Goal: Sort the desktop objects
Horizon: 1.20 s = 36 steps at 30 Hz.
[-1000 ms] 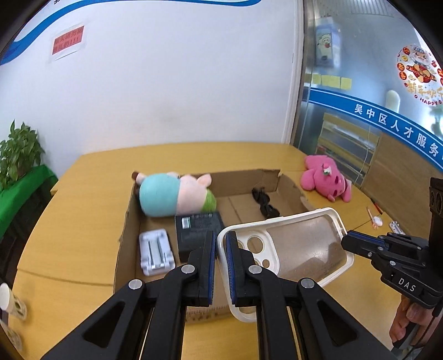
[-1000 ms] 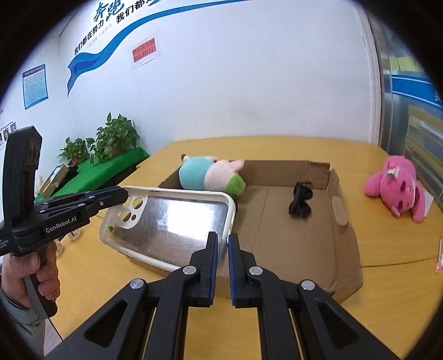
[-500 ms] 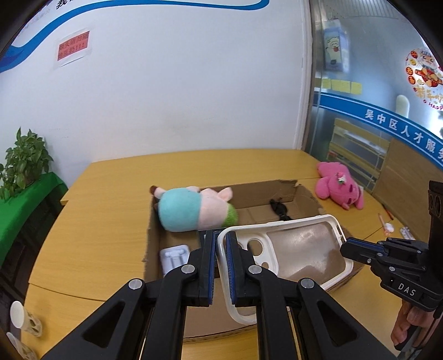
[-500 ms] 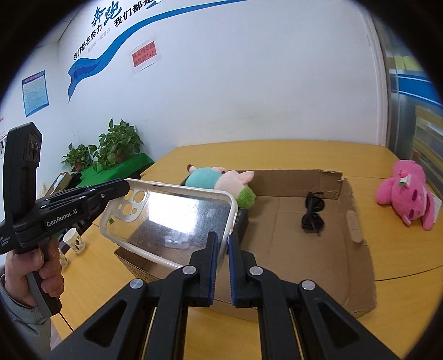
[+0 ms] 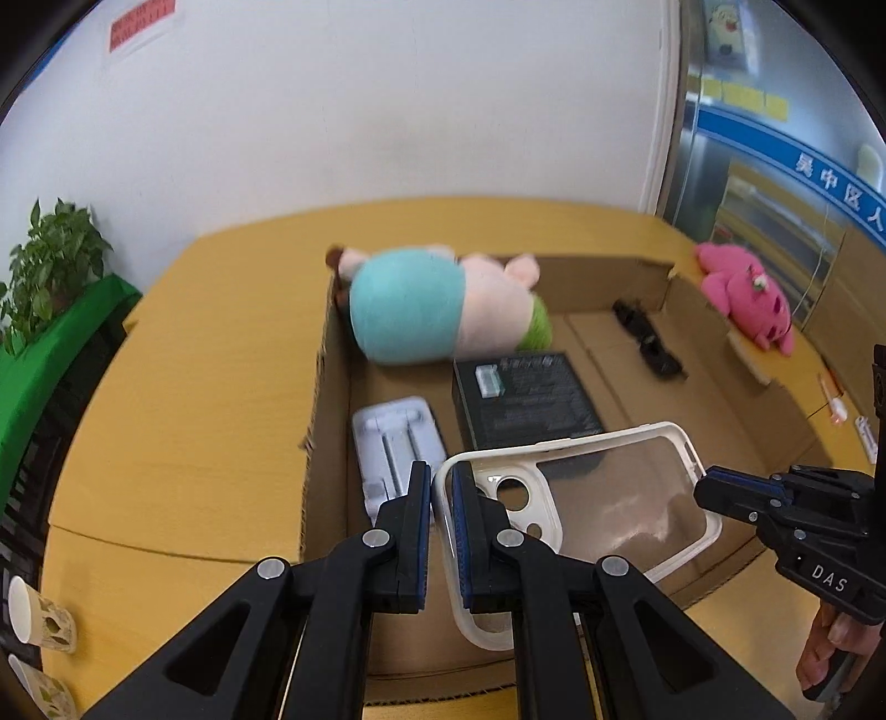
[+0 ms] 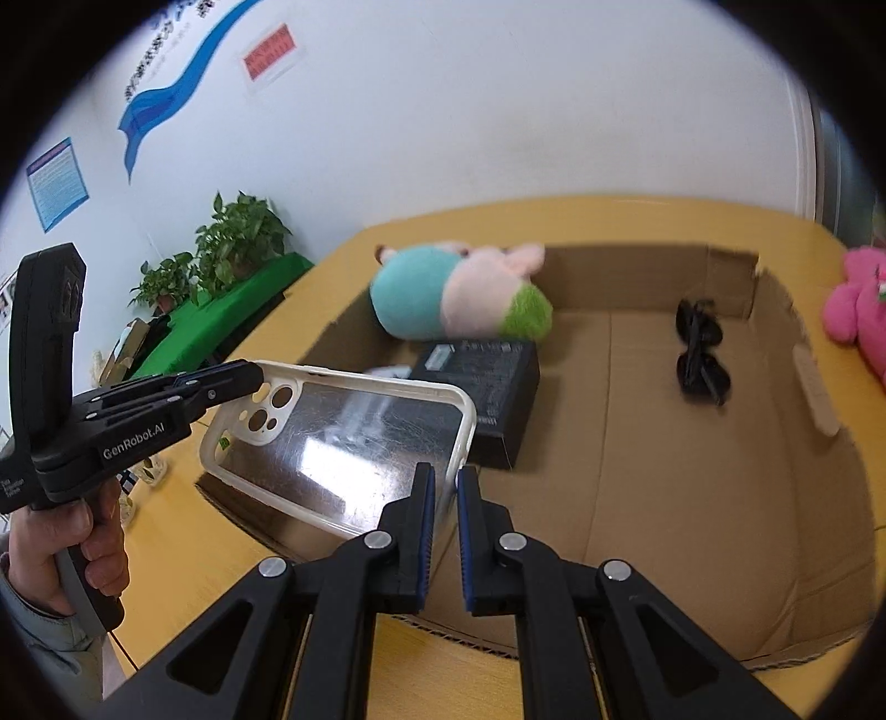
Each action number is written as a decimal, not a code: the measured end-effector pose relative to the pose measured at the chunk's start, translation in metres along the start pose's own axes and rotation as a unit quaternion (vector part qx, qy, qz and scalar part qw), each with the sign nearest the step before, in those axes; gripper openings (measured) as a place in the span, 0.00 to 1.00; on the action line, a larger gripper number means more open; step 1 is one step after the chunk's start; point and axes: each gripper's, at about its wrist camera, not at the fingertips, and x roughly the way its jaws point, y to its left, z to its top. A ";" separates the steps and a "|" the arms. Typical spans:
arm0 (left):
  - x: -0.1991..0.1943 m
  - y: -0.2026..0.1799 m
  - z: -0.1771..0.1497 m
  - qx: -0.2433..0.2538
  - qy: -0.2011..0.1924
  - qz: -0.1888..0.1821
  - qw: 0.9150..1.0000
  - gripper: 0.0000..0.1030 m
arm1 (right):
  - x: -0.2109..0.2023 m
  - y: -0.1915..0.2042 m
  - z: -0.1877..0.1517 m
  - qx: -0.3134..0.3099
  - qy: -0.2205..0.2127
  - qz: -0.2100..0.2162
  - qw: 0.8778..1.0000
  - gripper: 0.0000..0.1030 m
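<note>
A: What is the surface like?

B: A yellow-orange wooden table [image 5: 166,421] with a curved far edge, set against a white wall [image 5: 387,111]. An open cardboard box [image 6: 692,498] takes up its middle.

A: And the room around it?

B: Potted plants [image 6: 243,238] stand on a green-covered stand [image 5: 44,354] to the left, with a blue swoosh [image 6: 166,94] and a red notice [image 6: 271,52] on the wall. To the right there is a glass partition with a blue band of Chinese characters [image 5: 830,177]. Paper cups [image 5: 39,615] sit at the table's near left edge.

A: Where is the phone case?

B: The clear phone case [image 5: 609,493], white-rimmed, is held in the air over the box's near left part. The left gripper [image 5: 441,487] is clamped on its camera-hole corner, and the right gripper [image 6: 441,487] is closed on the rim at the other end.

A: What lies in the box?

B: A pig plush toy [image 5: 432,310] in a teal top at the far left corner, a black carton [image 5: 526,399] just in front of it, a white phone stand [image 5: 396,448] beside that, and black sunglasses [image 6: 699,354] apart to the right. A pink plush toy [image 5: 742,299] lies outside the box on the table — far right.
</note>
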 end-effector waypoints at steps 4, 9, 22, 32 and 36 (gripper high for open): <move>0.027 0.001 -0.010 0.008 0.037 0.032 0.999 0.06 | 0.037 -0.005 -0.009 0.006 0.054 0.000 0.999 0.07; 0.048 0.007 -0.018 0.006 0.071 0.071 0.995 0.07 | 0.069 0.000 -0.013 0.013 0.094 0.008 0.995 0.07; -0.015 0.004 -0.027 -0.034 -0.060 0.043 0.997 0.86 | -0.014 -0.001 -0.024 -0.035 -0.025 -0.069 0.997 0.79; 0.000 -0.046 -0.082 -0.035 -0.133 0.075 0.988 0.99 | -0.044 -0.042 -0.068 -0.051 -0.140 -0.175 0.973 0.84; -0.002 -0.052 -0.087 -0.028 -0.160 0.083 0.983 1.00 | -0.042 -0.042 -0.074 -0.044 -0.172 -0.180 0.967 0.89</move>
